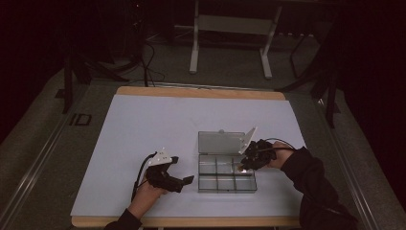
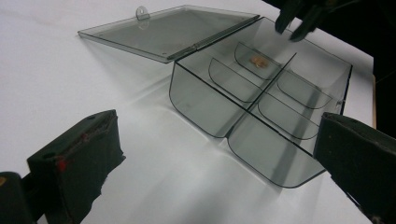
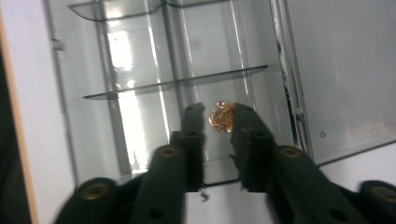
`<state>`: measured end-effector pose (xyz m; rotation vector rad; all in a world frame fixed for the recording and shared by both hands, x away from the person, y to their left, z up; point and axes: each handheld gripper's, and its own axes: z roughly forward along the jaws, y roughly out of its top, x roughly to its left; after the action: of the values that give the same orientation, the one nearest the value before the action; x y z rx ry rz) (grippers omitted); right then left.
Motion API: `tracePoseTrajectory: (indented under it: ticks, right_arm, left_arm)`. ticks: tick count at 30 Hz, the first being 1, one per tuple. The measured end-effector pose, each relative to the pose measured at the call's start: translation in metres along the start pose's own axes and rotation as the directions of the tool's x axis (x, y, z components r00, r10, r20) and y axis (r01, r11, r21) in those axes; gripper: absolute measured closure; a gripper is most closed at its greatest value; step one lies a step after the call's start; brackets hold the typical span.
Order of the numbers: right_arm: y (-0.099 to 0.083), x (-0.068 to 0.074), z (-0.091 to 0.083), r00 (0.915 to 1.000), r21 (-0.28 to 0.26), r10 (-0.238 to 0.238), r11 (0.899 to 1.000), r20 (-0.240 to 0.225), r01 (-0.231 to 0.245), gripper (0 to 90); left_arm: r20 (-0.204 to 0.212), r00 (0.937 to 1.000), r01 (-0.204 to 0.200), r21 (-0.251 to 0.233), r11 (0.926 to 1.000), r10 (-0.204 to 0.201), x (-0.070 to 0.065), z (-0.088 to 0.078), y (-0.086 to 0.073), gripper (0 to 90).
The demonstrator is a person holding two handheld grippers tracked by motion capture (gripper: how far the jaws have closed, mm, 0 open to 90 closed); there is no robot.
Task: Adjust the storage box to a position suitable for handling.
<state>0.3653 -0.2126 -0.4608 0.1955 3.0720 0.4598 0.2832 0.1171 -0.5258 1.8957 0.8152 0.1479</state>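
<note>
The counter (image 1: 143, 143) has a pale sheet over it with a wooden edge showing at the far and near sides. On its right half stands a clear plastic compartment box (image 1: 227, 178), divided into six cells in two rows, and its lid (image 1: 221, 142) lies open and flat on the counter behind it, joined at the hinge. In the left gripper view the box (image 2: 261, 116) stands just ahead of the fingers, with the lid (image 2: 168, 30) spread out to the left of it. The left gripper (image 1: 184, 181) rests low on the counter just left of the box, apart from it, and its fingers (image 2: 74, 163) are spread wide with nothing between them. The right gripper (image 1: 243, 166) points down into the far row of the box, at its right end. Its fingers (image 3: 247, 135) are released, with a narrow gap between them, and no pad presses on anything. A small golden trinket (image 3: 221, 117), perhaps an earring or a charm, lies on the floor of that far right cell, just beyond the tips and about in line with the gap. In the left gripper view the same trinket (image 2: 258, 60) shows as a small orange spot in that cell.
</note>
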Motion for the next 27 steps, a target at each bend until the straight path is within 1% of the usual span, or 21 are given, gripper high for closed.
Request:
tracePoseTrajectory:
  ticks: [1,3,5,8,9,12,16,17,19,20,21,22,23,24,25,26,27]
  right_arm:
    - [-0.002,0.003,-0.004,0.9999,-0.018,-0.005,1.000,0.011,0.005,65.7]
    - [-0.006,0.008,-0.009,0.9997,-0.045,-0.015,0.999,0.021,0.016,58.7]
    - [-0.009,0.011,-0.011,0.9994,-0.066,-0.012,0.998,0.034,0.014,51.8]
    - [-0.015,0.015,-0.015,0.9979,-0.084,-0.003,0.996,0.065,0.009,48.3]
    - [-0.018,0.016,-0.016,0.9976,-0.100,0.007,0.995,0.068,0.000,48.2]
    - [-0.024,0.017,-0.017,0.9974,-0.125,0.025,0.992,0.067,-0.016,47.2]
    - [-0.032,0.014,-0.019,0.9952,-0.159,0.071,0.985,0.068,-0.059,44.7]
    - [-0.034,0.013,-0.019,0.9932,-0.174,0.088,0.982,0.077,-0.073,44.2]
    - [-0.038,0.012,-0.021,0.9880,-0.202,0.128,0.973,0.087,-0.108,40.4]
    - [-0.039,0.011,-0.022,0.9856,-0.212,0.140,0.970,0.094,-0.118,38.6]
    - [-0.042,0.011,-0.023,0.9802,-0.237,0.170,0.961,0.101,-0.143,35.0]
    - [-0.043,0.011,-0.023,0.9762,-0.252,0.189,0.955,0.106,-0.158,31.8]
    - [-0.045,0.010,-0.024,0.9704,-0.273,0.214,0.946,0.112,-0.177,28.3]
    - [-0.048,0.008,-0.024,0.9619,-0.297,0.246,0.933,0.119,-0.202,25.8]
    - [-0.051,0.006,-0.024,0.9494,-0.328,0.289,0.915,0.122,-0.236,21.7]
    - [-0.051,0.006,-0.024,0.9494,-0.328,0.289,0.915,0.122,-0.236,21.7]
    - [-0.054,0.005,-0.023,0.9443,-0.347,0.306,0.904,0.120,-0.249,15.6]
  left_arm:
    - [0.005,1.0000,0.002,0.004,1.0000,-0.002,0.000,0.000,0.000,1.3]
    - [0.009,1.0000,-0.001,0.011,0.9999,0.001,0.000,0.000,0.001,1.3]
    - [0.005,1.0000,-0.008,0.013,0.9999,0.008,0.000,0.000,0.001,1.3]
    - [-0.002,0.9999,-0.014,0.020,0.9997,0.014,-0.001,0.000,0.001,1.3]
    - [-0.001,0.9999,-0.014,0.023,0.9996,0.014,-0.001,0.000,0.001,1.3]
    - [0.000,0.9998,-0.017,0.033,0.9993,0.017,-0.002,0.002,0.001,1.3]
    - [0.009,0.9999,-0.013,0.027,0.9995,0.013,-0.001,0.001,0.001,1.3]
    - [0.008,0.9999,-0.010,0.019,0.9998,0.010,-0.001,0.001,0.002,1.3]
    - [0.001,0.9999,-0.011,0.012,0.9999,0.011,-0.001,0.000,0.002,1.3]
    - [-0.006,0.9999,-0.011,0.004,0.9999,0.011,-0.001,-0.001,0.003,1.3]
    - [-0.009,0.9999,-0.009,-0.002,1.0000,0.009,0.000,-0.001,0.003,1.3]
    - [-0.008,1.0000,-0.004,-0.005,1.0000,0.004,0.001,-0.001,0.004,1.3]
    - [-0.007,1.0000,0.007,-0.004,1.0000,-0.007,0.001,-0.002,0.004,1.3]
    - [0.000,0.9999,0.015,0.002,0.9999,-0.015,0.002,-0.001,0.005,1.3]
    - [0.004,0.9998,0.018,0.009,0.9998,-0.018,0.002,-0.001,0.005,1.3]
    - [0.004,0.9998,0.018,0.009,0.9998,-0.018,0.002,-0.001,0.005,1.3]
    - [-0.005,0.9999,0.015,0.023,0.9996,-0.014,0.001,-0.001,0.008,1.3]
